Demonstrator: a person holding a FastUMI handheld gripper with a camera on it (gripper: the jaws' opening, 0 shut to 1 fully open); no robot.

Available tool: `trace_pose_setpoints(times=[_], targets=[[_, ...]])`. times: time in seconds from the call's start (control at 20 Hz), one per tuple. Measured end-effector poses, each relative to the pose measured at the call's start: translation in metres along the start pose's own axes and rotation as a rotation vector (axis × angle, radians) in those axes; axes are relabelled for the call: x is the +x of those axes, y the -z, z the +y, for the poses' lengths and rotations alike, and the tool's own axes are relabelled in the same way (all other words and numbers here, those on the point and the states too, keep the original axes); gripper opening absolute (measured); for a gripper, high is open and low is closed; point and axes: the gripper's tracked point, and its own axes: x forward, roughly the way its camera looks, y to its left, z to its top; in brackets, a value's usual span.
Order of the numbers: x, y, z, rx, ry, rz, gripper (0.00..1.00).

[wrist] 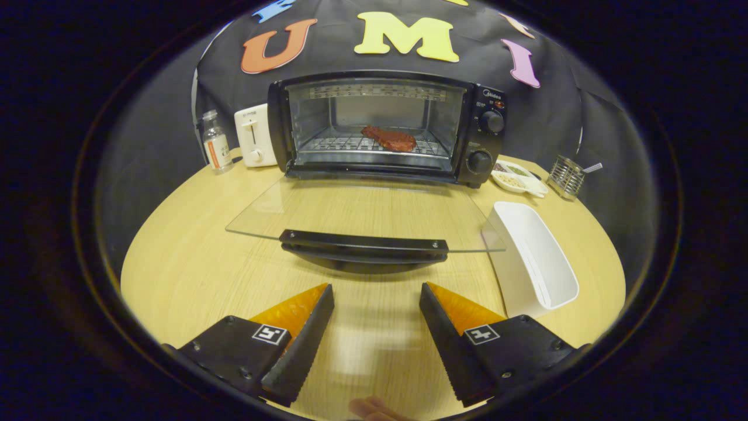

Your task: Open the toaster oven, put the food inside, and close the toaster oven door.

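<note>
my tongs (377, 327) gape wide, holding nothing, just short of the black toaster oven's (385, 126) lowered glass door (362, 213). the reddish steak (390, 139) lies inside on its rack. glass seems fragile, slippery; i'd lift by its stiff black handle (363, 242).

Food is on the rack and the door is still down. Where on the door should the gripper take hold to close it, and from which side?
Best on the handle, the dark bar along the free edge of the glass door, just ahead of the open gripper. Come straight in from the front at its middle: the bar lies crosswise, so it probably fits between the fingers, and lifting there should swing the door up toward the oven.
</note>
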Motion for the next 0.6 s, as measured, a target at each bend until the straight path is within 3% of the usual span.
trace_pose_setpoints(times=[0.6], targets=[[0.016,-0.018,0.003,0.01,-0.008,-0.021,0.95]])
